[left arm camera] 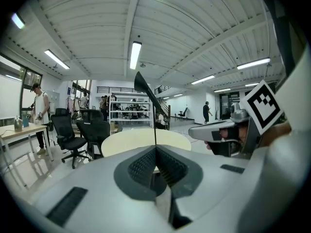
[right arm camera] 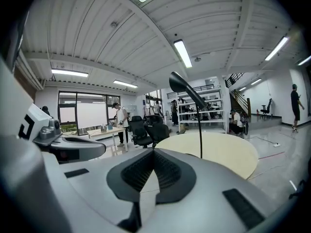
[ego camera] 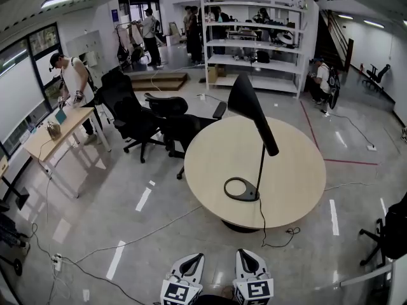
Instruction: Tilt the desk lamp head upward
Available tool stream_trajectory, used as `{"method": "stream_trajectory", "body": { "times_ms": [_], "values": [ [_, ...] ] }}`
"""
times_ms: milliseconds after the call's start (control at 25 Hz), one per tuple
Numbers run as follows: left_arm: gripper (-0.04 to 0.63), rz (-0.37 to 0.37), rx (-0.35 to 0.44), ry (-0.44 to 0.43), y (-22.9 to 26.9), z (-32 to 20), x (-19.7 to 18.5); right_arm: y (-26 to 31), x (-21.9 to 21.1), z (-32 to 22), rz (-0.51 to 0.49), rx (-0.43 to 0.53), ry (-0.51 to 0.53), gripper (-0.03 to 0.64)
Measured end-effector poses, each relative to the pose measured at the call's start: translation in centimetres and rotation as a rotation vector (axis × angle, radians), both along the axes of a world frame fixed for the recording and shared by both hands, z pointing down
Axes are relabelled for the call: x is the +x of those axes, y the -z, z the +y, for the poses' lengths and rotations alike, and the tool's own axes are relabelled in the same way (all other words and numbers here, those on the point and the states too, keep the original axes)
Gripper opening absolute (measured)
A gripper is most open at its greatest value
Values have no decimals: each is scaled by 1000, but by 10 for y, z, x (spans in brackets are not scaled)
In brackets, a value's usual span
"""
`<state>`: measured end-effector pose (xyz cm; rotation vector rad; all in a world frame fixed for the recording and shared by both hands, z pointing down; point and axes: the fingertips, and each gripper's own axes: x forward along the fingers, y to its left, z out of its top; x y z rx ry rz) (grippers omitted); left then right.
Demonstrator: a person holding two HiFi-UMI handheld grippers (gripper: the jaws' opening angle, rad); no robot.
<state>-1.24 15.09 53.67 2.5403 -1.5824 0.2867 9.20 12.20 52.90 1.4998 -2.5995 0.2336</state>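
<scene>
A black desk lamp stands on the round beige table (ego camera: 292, 170). Its ring base (ego camera: 240, 189) sits near the table's front edge, and its cone head (ego camera: 251, 110) slopes down to the right. In the head view both grippers are low, close to my body and well short of the table. My left gripper (ego camera: 196, 257) is shut with nothing in it, and so is my right gripper (ego camera: 244, 253). The left gripper view looks over its closed jaw tips (left arm camera: 155, 148) at the lamp head (left arm camera: 145, 88). In the right gripper view the lamp head (right arm camera: 186, 88) rises beyond the closed jaw tips (right arm camera: 154, 151).
Black office chairs (ego camera: 159, 119) crowd the table's far left side. The lamp's cord (ego camera: 275, 235) drops to the floor in front. A person works at a wooden desk (ego camera: 57, 135) on the left. A white shelf rack (ego camera: 254, 43) stands behind, and another chair (ego camera: 388, 234) at the right edge.
</scene>
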Motion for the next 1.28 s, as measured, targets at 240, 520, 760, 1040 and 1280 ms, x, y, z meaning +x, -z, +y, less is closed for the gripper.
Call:
{"method": "stream_trajectory", "body": {
  "times_ms": [240,520,760,1040,1280],
  "values": [
    [48,17,12,-14,0,46,-79,-1,-68,49,10,-27,-47,9],
    [48,81,7,-47,-4,87,-137,-7,-126,103,41,-70,-107,9],
    [48,77,22,-70,-2,99,-143,-10,-129,122,60,-74,-138,9],
    [48,61,15,-62,0,93,-119,-2,-103,116,51,-50,-153,9],
    [48,46,5,-54,-4,84,-90,-4,-79,109,50,-37,-138,9]
  ]
}}
